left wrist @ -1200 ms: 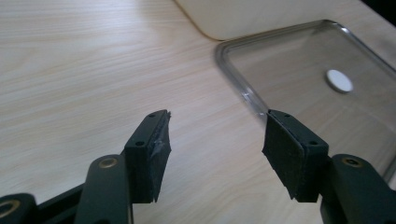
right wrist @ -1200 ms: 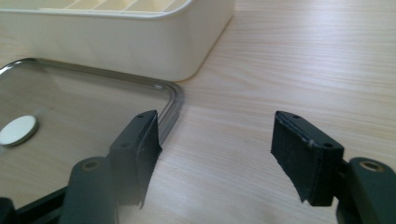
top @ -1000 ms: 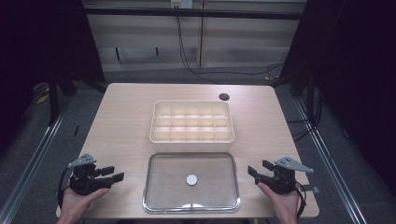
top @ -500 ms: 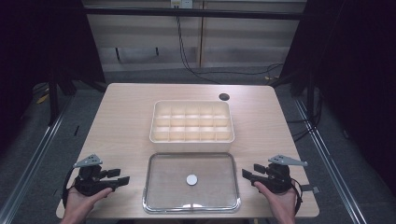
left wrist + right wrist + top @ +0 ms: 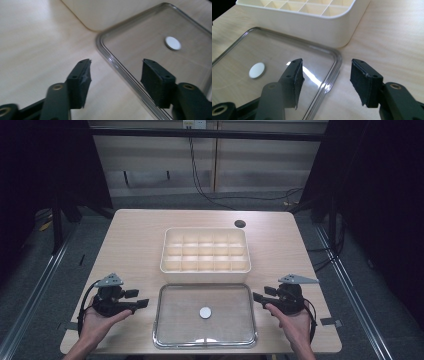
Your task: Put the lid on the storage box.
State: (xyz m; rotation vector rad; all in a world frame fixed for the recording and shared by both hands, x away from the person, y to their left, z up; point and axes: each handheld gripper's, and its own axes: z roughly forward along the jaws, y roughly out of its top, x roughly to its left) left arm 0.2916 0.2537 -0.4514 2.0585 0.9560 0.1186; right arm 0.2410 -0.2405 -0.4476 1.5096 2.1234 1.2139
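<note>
— High view first: what are my grippers doing?

— Your left gripper (image 5: 141, 299) sits near the table's (image 5: 130, 245) front-left corner, jaws apart, aimed at the left rim of the clear lid (image 5: 175, 320). In the left gripper view that rim runs between the jaws, but neither pad touches it. Those jaws have just widened a little.

— And my right?

— The right gripper (image 5: 259, 298) is near the front-right corner, pointing at the lid's right rim. Its jaws have just been closing, yet they stand apart; in the right gripper view the lid's corner (image 5: 334, 65) lies between them, ungripped.

— Where exactly is the lid?

— Flat along the table's front edge, midway between both grippers, with a white round knob (image 5: 205, 312) at its centre.

— Beyond it?

— The white tray (image 5: 205, 266) with its grid of compartments sits just behind the lid, around the table's middle. A dark round hole (image 5: 240, 224) lies toward the back-right corner.
</note>
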